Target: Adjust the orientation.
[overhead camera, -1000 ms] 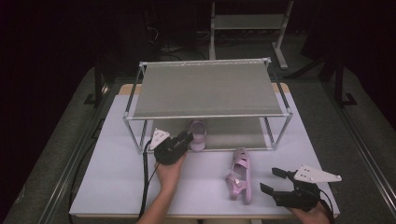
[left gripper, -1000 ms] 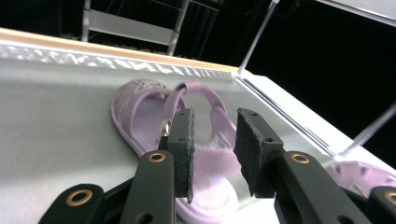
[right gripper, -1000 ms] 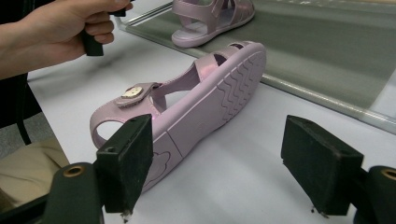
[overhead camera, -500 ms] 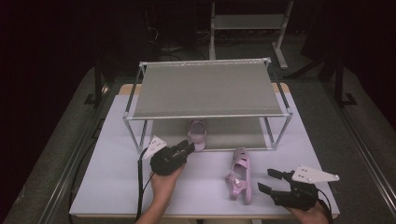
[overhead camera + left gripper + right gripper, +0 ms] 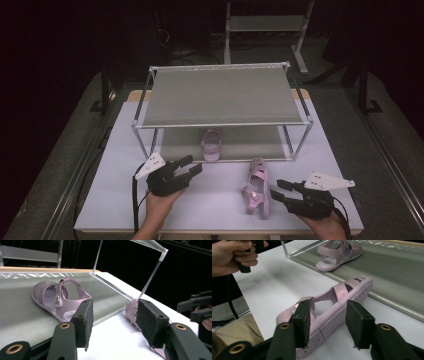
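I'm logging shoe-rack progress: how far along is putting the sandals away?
One pink plastic sandal already sits on the lower shelf of the metal-framed rack. The second pink sandal lies on its side on the white table; the open right gripper is beside it, not gripping. The left gripper is open, empty. Shelving it remains.

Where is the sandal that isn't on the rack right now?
In the high view the loose sandal lies on its side on the white table, right of centre, just in front of the rack and beside the open right gripper.

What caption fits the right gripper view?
Open right tool nears a pink sandal lying on its side.
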### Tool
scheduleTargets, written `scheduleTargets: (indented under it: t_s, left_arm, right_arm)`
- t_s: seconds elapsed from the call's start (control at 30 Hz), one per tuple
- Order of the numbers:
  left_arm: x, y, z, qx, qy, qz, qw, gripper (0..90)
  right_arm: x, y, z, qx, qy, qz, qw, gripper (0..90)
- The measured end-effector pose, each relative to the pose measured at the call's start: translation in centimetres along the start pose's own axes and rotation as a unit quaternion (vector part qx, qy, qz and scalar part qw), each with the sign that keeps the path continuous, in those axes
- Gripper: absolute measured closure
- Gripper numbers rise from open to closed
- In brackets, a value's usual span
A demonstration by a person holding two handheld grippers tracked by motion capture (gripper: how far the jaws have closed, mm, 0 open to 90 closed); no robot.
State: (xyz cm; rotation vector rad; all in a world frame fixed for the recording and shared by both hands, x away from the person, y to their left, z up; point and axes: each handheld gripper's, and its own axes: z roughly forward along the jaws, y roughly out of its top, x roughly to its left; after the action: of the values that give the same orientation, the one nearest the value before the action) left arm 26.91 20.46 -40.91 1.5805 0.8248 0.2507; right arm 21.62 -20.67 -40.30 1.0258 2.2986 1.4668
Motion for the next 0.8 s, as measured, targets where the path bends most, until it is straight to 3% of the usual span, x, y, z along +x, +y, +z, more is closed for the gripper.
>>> scheduleTargets:
  t_s: [0.2, 0.3, 0.4, 0.5, 0.57, 0.67, 0.8]
  left_arm:
    - [0.4, -0.1, -1.3, 0.005, -0.01, 0.004, 0.9999, 42.1]
    - [0.5, -0.4, -1.9, 0.009, -0.013, -0.001, 0.9999, 39.7]
    - [0.5, -0.6, -2.3, 0.016, -0.017, -0.006, 0.9997, 38.1]
    - [0.5, -0.7, -2.6, 0.017, -0.022, -0.001, 0.9996, 37.2]
    - [0.8, -0.9, -2.6, 0.019, -0.039, -0.015, 0.9989, 34.6]
    - [1.2, -1.2, -2.9, 0.005, -0.044, -0.028, 0.9986, 34.4]
    - [1.3, -0.9, -3.3, -0.001, -0.039, -0.015, 0.9991, 32.8]
  right_arm:
    - [-0.2, 1.1, 1.0, 0.015, 0.007, -0.01, 0.9998, 64.6]
    - [-0.4, 1.4, 1.4, 0.012, 0.005, -0.004, 0.9999, 67.7]
    - [-0.7, 1.3, 2.1, 0.016, 0.014, 0.012, 0.9997, 68.7]
    - [-0.4, 1.1, 2.8, 0.027, 0.011, 0.007, 0.9995, 68.6]
    - [-0.2, 1.0, 3.1, 0.029, 0.011, 0.002, 0.9995, 68.6]
    - [-0.1, 1.1, 3.1, 0.031, 0.008, 0.0, 0.9995, 68.6]
    - [0.0, 0.9, 3.0, 0.027, 0.002, -0.005, 0.9996, 68.3]
